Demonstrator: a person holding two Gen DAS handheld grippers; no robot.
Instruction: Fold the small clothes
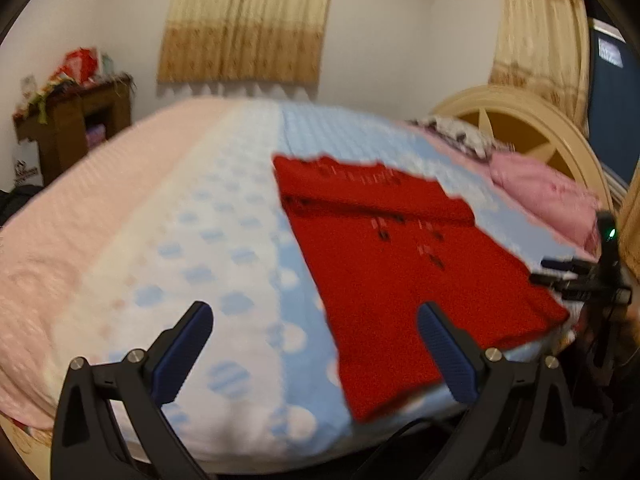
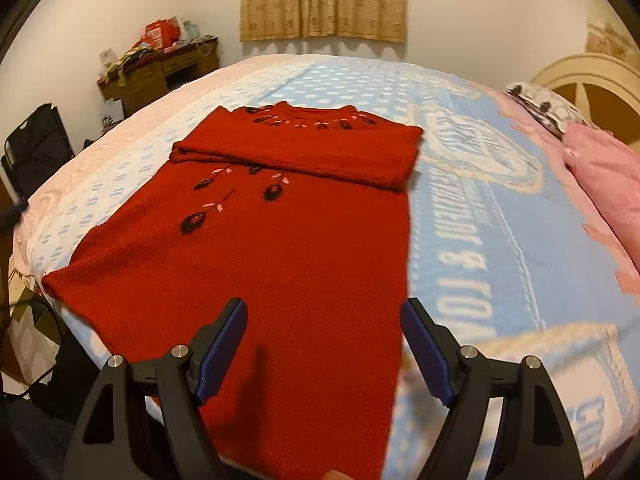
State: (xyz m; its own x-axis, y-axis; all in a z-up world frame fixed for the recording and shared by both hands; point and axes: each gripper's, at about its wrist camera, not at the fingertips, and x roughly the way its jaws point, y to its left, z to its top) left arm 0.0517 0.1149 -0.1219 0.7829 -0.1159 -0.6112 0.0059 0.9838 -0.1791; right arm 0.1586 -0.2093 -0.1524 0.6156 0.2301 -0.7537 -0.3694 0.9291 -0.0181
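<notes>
A red knitted sweater [image 2: 280, 248] with dark and pink flower embroidery lies flat on the bed, its sleeves folded across the chest below the collar. It also shows in the left wrist view [image 1: 404, 280], blurred, right of centre. My left gripper [image 1: 316, 320] is open and empty, above the bed near the sweater's lower left edge. My right gripper [image 2: 324, 320] is open and empty, hovering over the sweater's lower right part near its hem. The right gripper also shows at the right edge of the left wrist view [image 1: 576, 280].
The bed has a blue, white and pink blanket [image 2: 500, 220]. A pink pillow [image 2: 608, 176] lies at the right by the cream headboard [image 2: 588, 76]. A cluttered wooden desk [image 2: 160, 68] stands at the back left, a black chair [image 2: 36, 148] beside the bed.
</notes>
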